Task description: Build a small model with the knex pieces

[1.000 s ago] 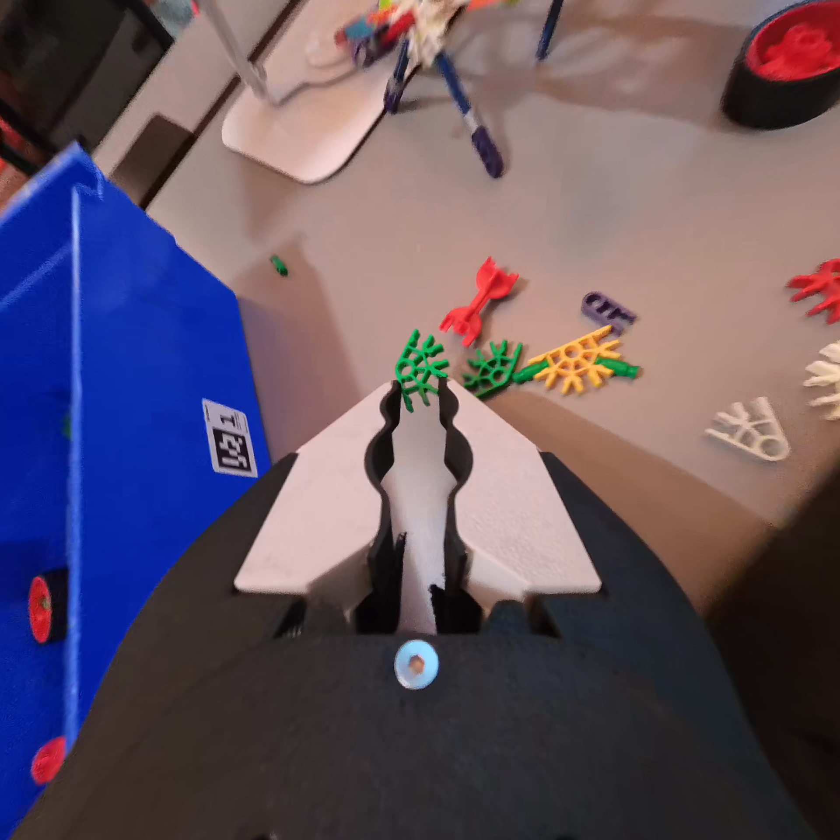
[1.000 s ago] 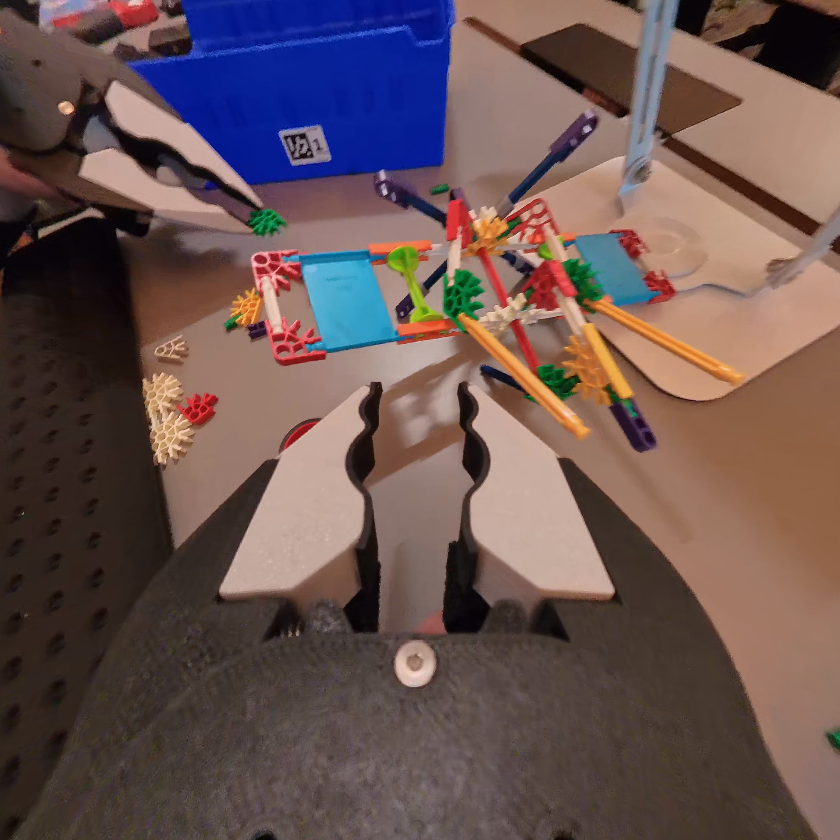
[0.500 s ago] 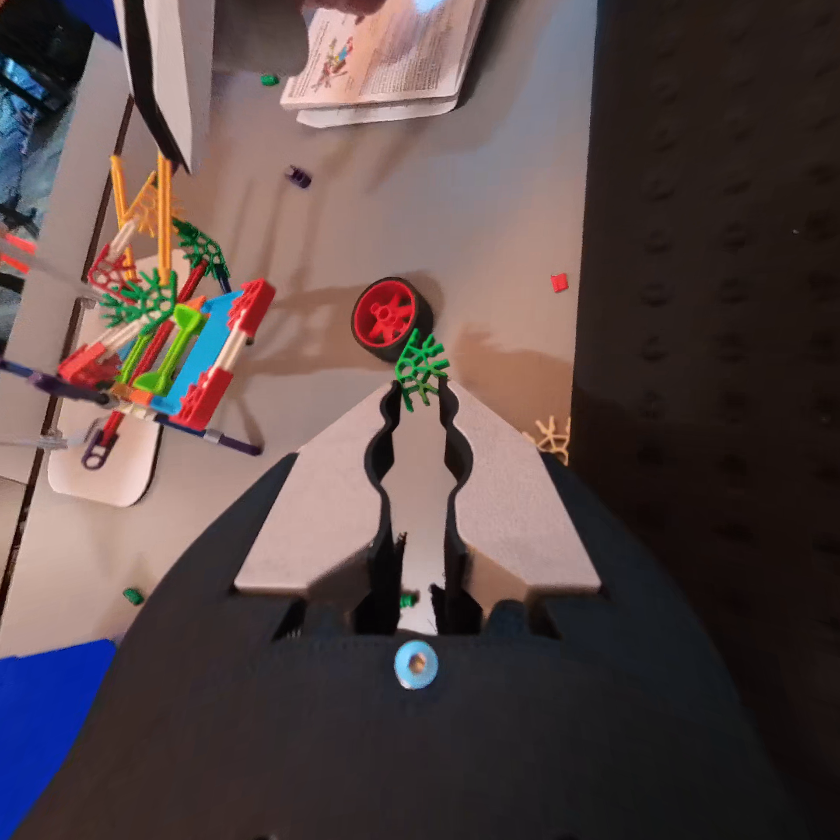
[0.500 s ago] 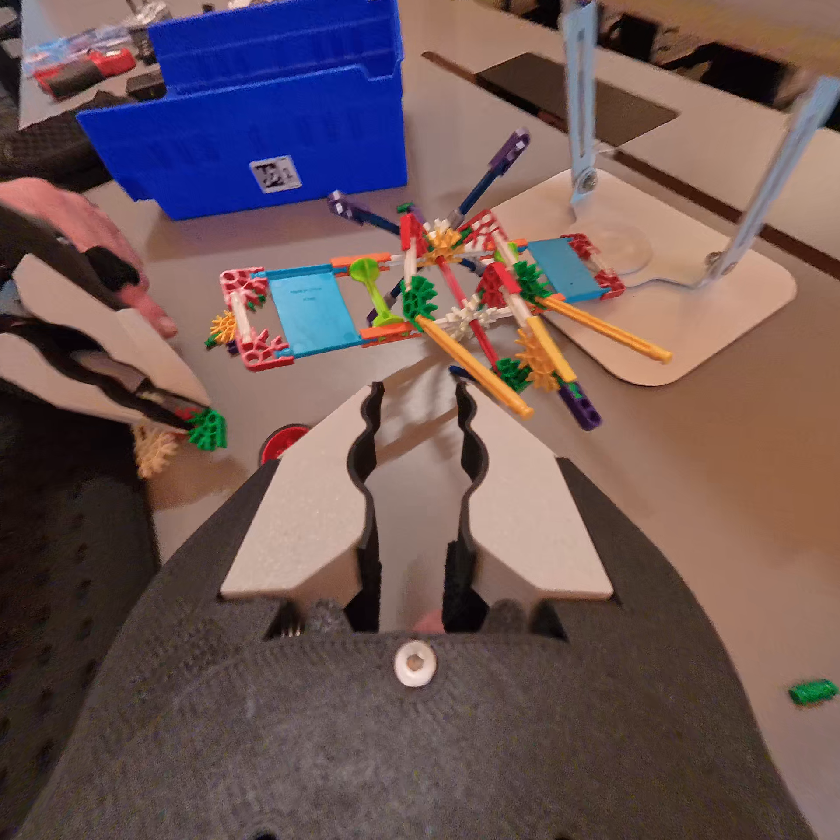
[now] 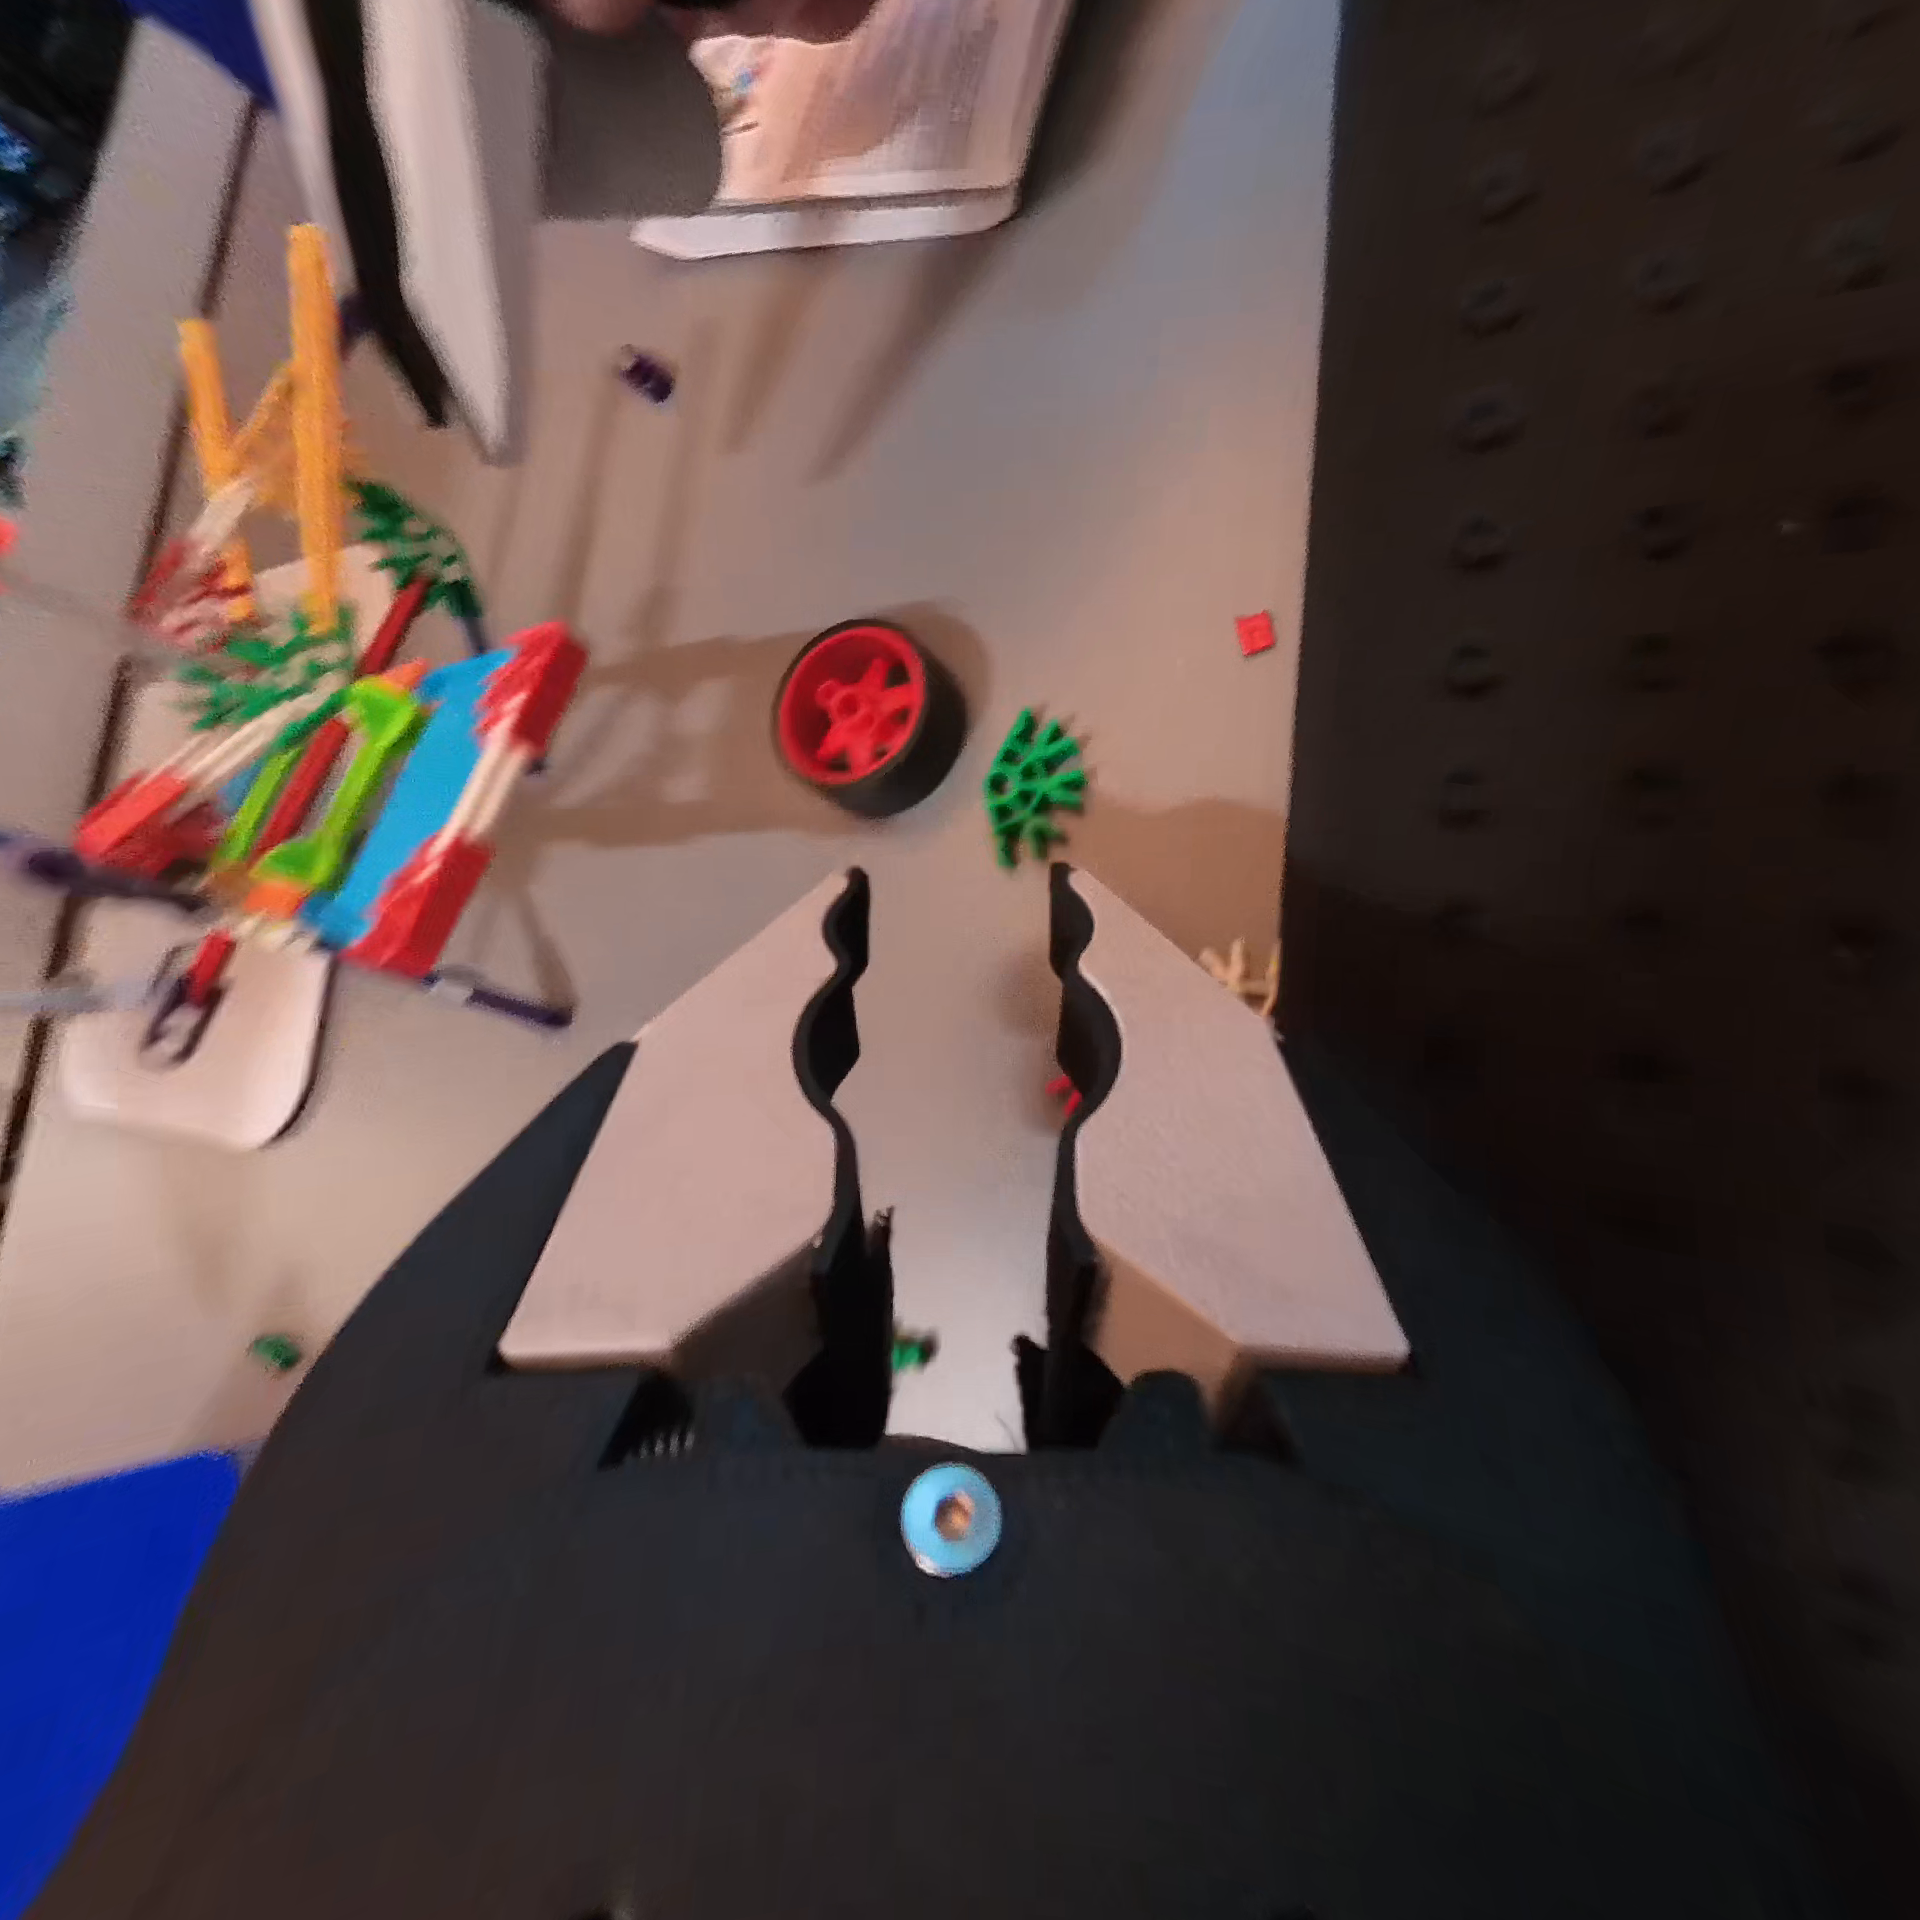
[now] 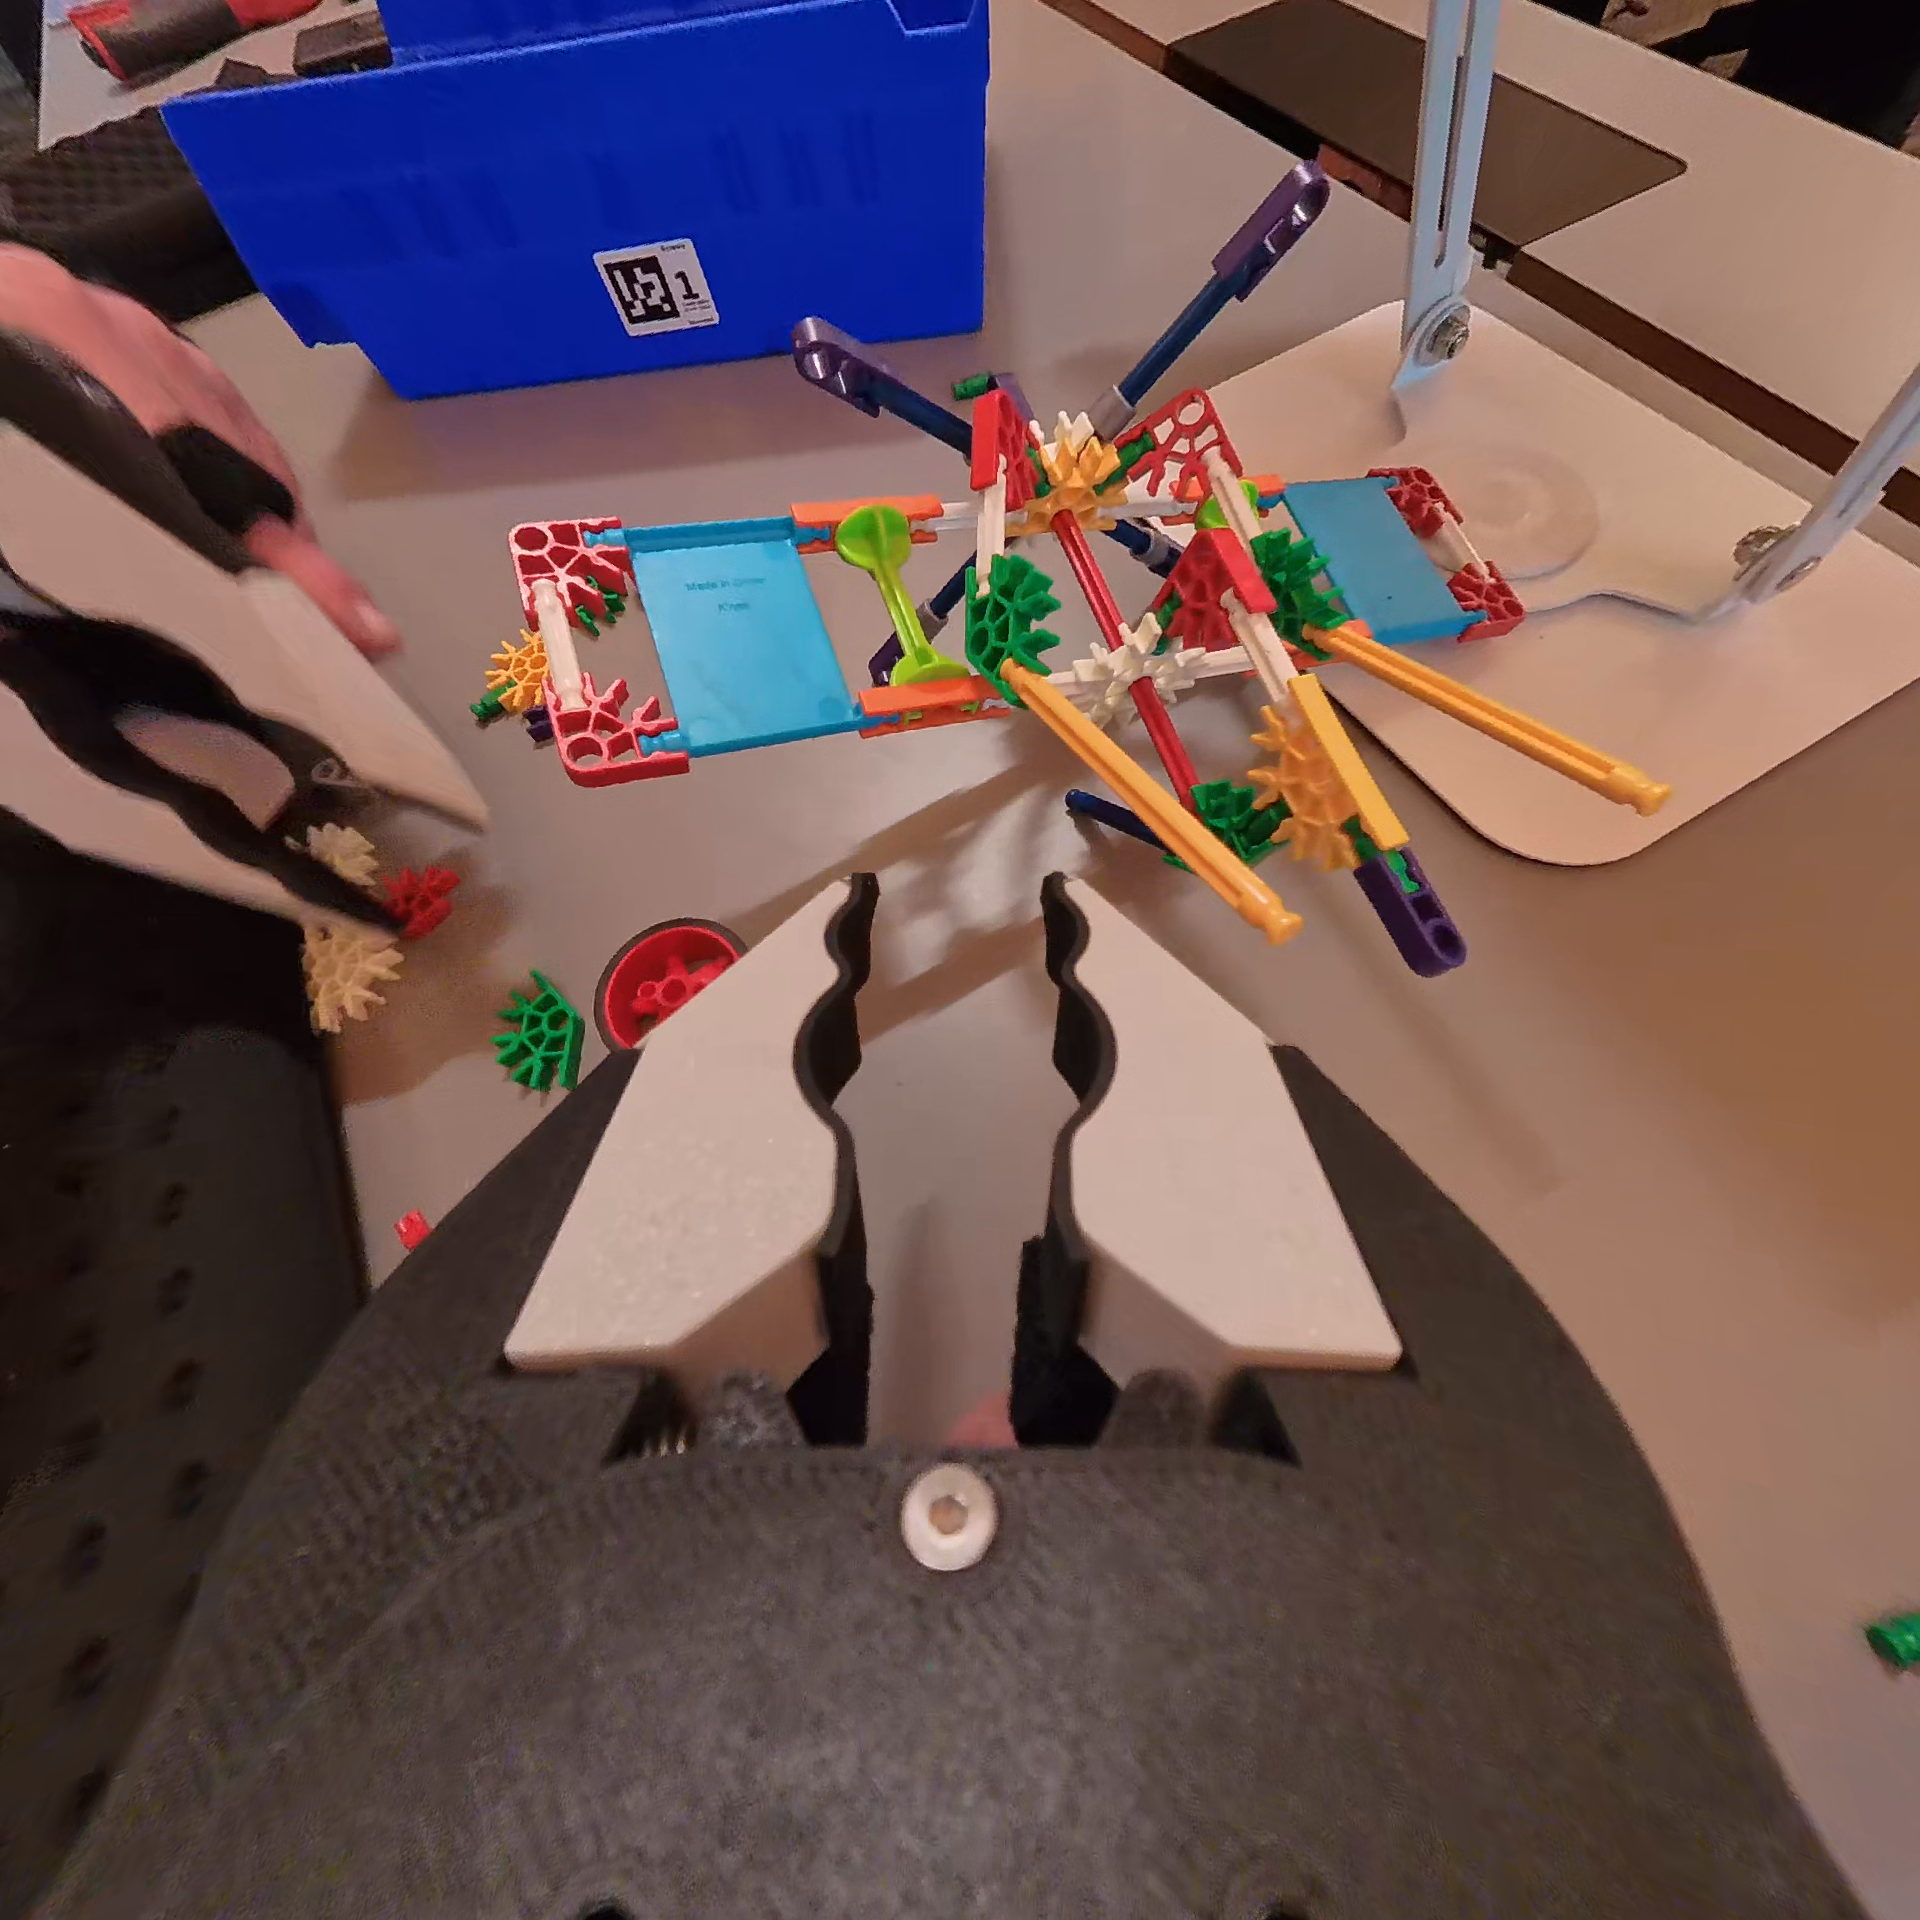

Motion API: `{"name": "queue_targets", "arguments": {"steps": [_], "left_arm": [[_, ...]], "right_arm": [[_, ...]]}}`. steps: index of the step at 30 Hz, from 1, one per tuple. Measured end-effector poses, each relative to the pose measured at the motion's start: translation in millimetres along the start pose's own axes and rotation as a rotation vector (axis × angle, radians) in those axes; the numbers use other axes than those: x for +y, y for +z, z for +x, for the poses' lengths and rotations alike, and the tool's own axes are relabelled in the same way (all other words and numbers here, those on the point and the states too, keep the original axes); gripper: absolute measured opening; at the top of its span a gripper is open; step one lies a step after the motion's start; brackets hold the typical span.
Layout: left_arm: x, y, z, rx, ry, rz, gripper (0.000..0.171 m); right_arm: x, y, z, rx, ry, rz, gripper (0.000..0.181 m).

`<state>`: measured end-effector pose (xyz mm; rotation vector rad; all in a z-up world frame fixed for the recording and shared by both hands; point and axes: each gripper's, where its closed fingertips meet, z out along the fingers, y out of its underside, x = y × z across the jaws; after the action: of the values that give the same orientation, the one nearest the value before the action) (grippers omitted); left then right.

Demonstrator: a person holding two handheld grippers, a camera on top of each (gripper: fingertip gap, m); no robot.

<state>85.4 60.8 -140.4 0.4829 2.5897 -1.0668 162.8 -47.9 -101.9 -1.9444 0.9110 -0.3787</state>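
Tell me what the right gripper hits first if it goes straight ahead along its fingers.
Probably the colourful rod-and-connector model: the open right gripper points across bare table toward its middle. Depth is unclear, so it might reach the table first.

bare table (image 6: 1558, 1143) right of toy model (image 6: 1039, 623), loose connectors (image 6: 540, 1029) cluttering left

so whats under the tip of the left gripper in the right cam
Under the left gripper: a cream connector and a red connector on the table. Anything farther beneath is hidden.
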Motion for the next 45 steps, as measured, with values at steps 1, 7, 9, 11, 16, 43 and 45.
{"name": "queue_targets", "arguments": {"steps": [1, 7, 9, 11, 16, 43, 45], "left_arm": [[5, -11, -9, -0.040, -0.018, -0.005, 0.033], [53, -107, -68, -0.320, -0.109, -0.092, 0.029], [73, -139, -84, -0.398, -0.137, -0.148, 0.028], [97, -167, -101, -0.491, -0.145, -0.224, 0.027], [163, -213, -119, -0.636, -0.344, -0.361, 0.033], [117, -118, -69, -0.325, -0.563, -0.059, 0.056], [108, -133, -75, -0.321, -0.576, 0.007, 0.054]], "right_arm": [[0, 0, 0, 0.001, 0.001, 0.002, 0.031], [2, 4, -1, 0.002, -0.012, -0.009, 0.031], [4, 6, -2, 0.003, -0.016, -0.018, 0.031], [5, 8, -2, 0.004, -0.020, -0.025, 0.031], [12, 13, 0, 0.007, -0.016, -0.050, 0.031], [27, 23, -3, -0.023, -0.028, -0.107, 0.031], [27, 24, -3, -0.021, -0.029, -0.107, 0.031]]}}
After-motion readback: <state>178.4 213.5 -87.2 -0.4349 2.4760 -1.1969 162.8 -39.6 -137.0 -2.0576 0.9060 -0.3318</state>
